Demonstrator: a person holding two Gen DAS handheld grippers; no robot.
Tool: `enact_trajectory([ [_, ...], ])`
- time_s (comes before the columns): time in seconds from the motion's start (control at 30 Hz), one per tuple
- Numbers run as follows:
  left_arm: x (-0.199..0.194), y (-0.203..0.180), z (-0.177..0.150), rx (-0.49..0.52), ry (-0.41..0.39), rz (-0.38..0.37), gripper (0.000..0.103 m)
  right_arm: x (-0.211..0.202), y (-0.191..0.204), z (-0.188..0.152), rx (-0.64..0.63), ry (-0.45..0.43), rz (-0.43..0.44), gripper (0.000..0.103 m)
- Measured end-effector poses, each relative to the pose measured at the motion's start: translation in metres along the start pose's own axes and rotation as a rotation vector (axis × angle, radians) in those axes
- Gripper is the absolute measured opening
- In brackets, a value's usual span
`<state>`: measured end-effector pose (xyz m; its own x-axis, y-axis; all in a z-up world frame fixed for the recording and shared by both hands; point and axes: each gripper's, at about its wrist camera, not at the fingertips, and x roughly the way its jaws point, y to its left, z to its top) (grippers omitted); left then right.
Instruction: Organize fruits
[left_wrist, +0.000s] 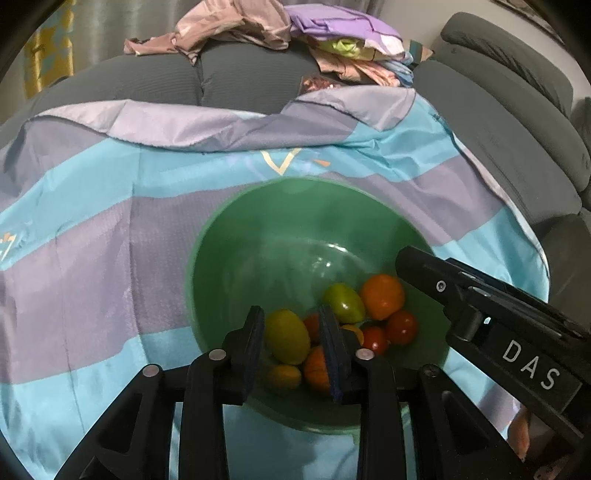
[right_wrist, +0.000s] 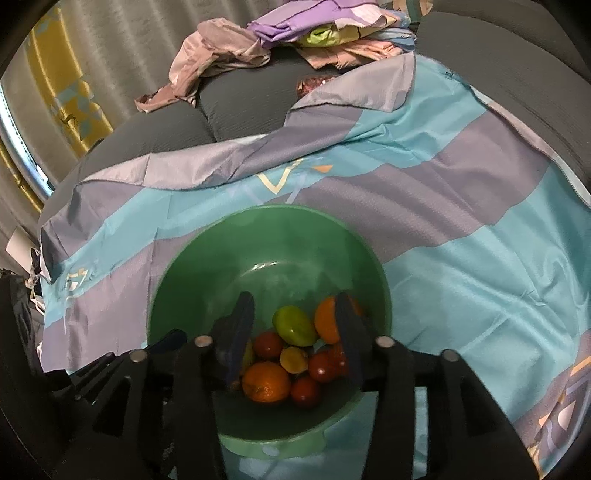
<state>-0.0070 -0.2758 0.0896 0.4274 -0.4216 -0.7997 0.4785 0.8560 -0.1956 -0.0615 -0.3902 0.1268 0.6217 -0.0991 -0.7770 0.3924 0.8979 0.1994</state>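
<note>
Over the bowl: both grippers hang above the fruit.
Bowl (left_wrist: 207, 251): green, on the striped cloth (left_wrist: 110, 206) over a grey sofa (left_wrist: 236, 81).
Fruits (right_wrist: 295, 325): piled inside the bowl.
Left gripper (left_wrist: 291, 332): fingers apart, gripping nothing.
Right gripper (right_wrist: 295, 332): fingers apart, empty.

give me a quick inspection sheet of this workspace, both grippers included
surface: blue and grey striped cloth spread over a grey sofa
job's things: green bowl holding oranges, red, green and yellow fruit
clutter: heap of clothes on the sofa back
grippers: left gripper and right gripper both open above the fruit, holding nothing
cables: nothing seen
surroundings: curtain behind the sofa
</note>
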Motion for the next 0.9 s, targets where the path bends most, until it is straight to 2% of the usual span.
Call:
enact_trajectory([
  [0.1, -0.013, 0.0, 0.002, -0.004, -0.033, 0.003, 0.042, -0.009, 0.0, 0.001, 0.007, -0.027, 0.006, 0.055],
  [0.3, -0.036, -0.007, 0.003, 0.016, -0.088, 0.009, 0.064, -0.022, 0.001, 0.002, 0.006, -0.063, 0.005, 0.055],
  [0.9, -0.042, -0.008, 0.001, 0.015, -0.098, 0.015, 0.065, -0.026, -0.002, 0.001, 0.014, -0.07, -0.019, 0.056],
])
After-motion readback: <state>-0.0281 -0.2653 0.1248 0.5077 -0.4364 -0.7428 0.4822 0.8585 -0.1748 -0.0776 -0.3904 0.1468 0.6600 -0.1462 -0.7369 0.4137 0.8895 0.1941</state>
